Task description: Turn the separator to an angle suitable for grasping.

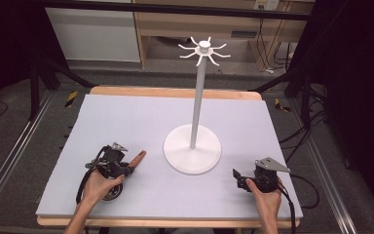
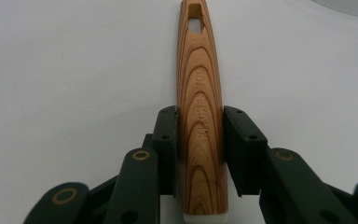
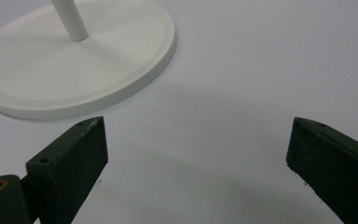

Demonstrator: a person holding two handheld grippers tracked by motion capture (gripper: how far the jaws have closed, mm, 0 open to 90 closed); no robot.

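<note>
A wooden utensil handle (image 2: 200, 84) with a slot hole at its far end lies on the grey mat (image 1: 141, 117) at the front left, pointing toward the stand. My left gripper (image 2: 200, 128) is shut on it, a pad pressed to each side. From above, the handle (image 1: 138, 158) sticks out beyond the left gripper (image 1: 128, 169). A white bit shows at the handle's near end; what lies behind it is hidden. At the front right, my right gripper (image 1: 237, 179) rests low over the mat. Its jaws (image 3: 196, 144) stand wide open with nothing between them.
A white stand rises from a round base (image 1: 192, 148) at the mat's middle, with a thin pole (image 1: 198, 97) and a ring of curved hooks (image 1: 204, 48) on top. Its base (image 3: 74, 60) lies just ahead and left of the right gripper. Cables trail off the table's right side.
</note>
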